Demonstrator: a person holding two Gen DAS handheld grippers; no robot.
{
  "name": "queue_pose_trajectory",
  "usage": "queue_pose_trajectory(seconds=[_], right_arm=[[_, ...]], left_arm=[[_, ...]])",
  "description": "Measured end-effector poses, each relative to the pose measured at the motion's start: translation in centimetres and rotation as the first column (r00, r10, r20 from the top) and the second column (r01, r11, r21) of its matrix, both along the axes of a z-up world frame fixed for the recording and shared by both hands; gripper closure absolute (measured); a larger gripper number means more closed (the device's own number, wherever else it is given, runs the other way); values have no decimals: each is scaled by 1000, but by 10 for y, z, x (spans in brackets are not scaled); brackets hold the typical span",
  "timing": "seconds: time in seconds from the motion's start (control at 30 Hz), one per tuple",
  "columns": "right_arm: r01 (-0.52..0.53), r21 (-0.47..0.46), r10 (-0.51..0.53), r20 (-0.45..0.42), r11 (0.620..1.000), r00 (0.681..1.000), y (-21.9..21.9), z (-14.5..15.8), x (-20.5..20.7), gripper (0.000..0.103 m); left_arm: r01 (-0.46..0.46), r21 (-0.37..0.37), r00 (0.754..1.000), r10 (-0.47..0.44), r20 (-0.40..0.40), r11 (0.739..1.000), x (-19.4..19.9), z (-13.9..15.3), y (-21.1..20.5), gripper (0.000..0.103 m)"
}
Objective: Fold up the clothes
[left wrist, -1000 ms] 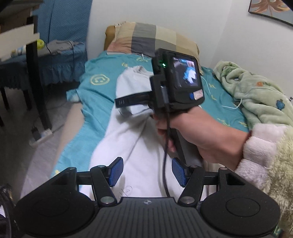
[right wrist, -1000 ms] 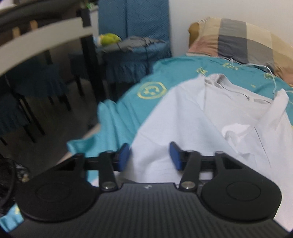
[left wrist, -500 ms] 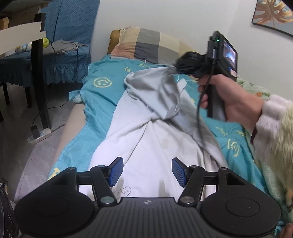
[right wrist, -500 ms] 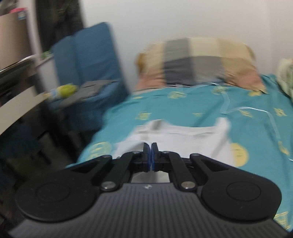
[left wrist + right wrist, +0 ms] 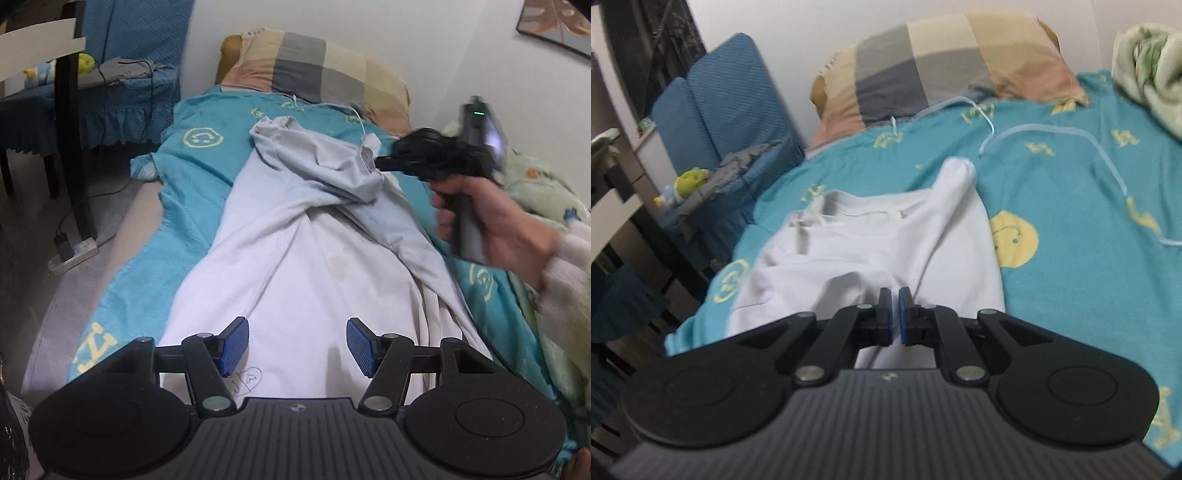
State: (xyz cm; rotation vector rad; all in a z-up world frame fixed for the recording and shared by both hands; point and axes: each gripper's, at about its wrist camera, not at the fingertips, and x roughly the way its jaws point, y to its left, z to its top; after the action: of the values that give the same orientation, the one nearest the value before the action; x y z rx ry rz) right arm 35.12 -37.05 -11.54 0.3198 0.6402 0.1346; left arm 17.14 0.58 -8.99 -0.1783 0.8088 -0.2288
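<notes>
The left gripper (image 5: 297,347) hovered over the lower part of the white garment (image 5: 314,280), jaws standing apart with nothing between them. The garment lay lengthwise on the teal sheet (image 5: 192,206), its upper part lifted and drawn toward the right. There the right gripper (image 5: 894,319), held in the person's hand (image 5: 491,225), was pinched on a bunch of the cloth — pads nearly together with fabric caught between them.

Judgement: the step in hand was carrying the top or sleeve across for the first fold. To do it well — keep the pinch firm, travel low so the cloth does not billow, and let the left gripper press the lower panel flat so the body does not drag sideways. Lay the edge down parallel to the side seam before letting go.
</notes>
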Motion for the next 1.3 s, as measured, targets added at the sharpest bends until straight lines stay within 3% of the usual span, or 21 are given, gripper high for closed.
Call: queue_pose_trajectory(seconds=[0.1, 0.37, 0.57, 0.7, 0.77, 0.83, 0.87, 1.0, 1.13, 1.2, 1.3], right_arm=[[-23, -12, 23, 25, 1000, 999, 4, 28, -37, 95], [-50, -3, 50, 72, 999, 996, 25, 100, -187, 95], [-29, -63, 33, 73, 998, 997, 40, 115, -292, 95], [19, -78, -11, 94, 997, 996, 38, 115, -336, 94], [38, -87, -30, 100, 995, 995, 35, 111, -351, 75], [48, -77, -39, 113, 996, 993, 30, 106, -363, 35], [57, -68, -48, 125, 996, 991, 26, 104, -368, 31], [71, -69, -62, 126, 995, 990, 19, 99, -372, 27], [19, -89, -10, 105, 996, 994, 22, 94, -372, 24], [-9, -120, 20, 88, 993, 996, 26, 91, -370, 24], [-17, -135, 24, 54, 991, 998, 25, 87, -367, 24]], left_arm=[[-14, -27, 1000, 15, 6, 1000, -5, 6, 3, 42], [4, -1, 998, -4, 64, 1000, -30, 28, -11, 42], [7, 55, 995, -12, 103, 998, -54, 39, -22, 42], [35, 76, 992, -44, 116, 996, -66, 42, -32, 42], [47, 93, 992, -58, 115, 995, -68, 42, -37, 42], [49, 124, 992, -62, 106, 991, -69, 40, -41, 42], [52, 129, 993, -65, 99, 990, -70, 40, -42, 42], [60, 147, 996, -68, 49, 987, -74, 40, -41, 40], [52, 158, 998, -46, -45, 986, -76, 43, -29, 23], [51, 218, 995, -31, -94, 975, -78, 43, -25, 23], [41, 346, 986, 19, -167, 937, -83, 39, -17, 23]])
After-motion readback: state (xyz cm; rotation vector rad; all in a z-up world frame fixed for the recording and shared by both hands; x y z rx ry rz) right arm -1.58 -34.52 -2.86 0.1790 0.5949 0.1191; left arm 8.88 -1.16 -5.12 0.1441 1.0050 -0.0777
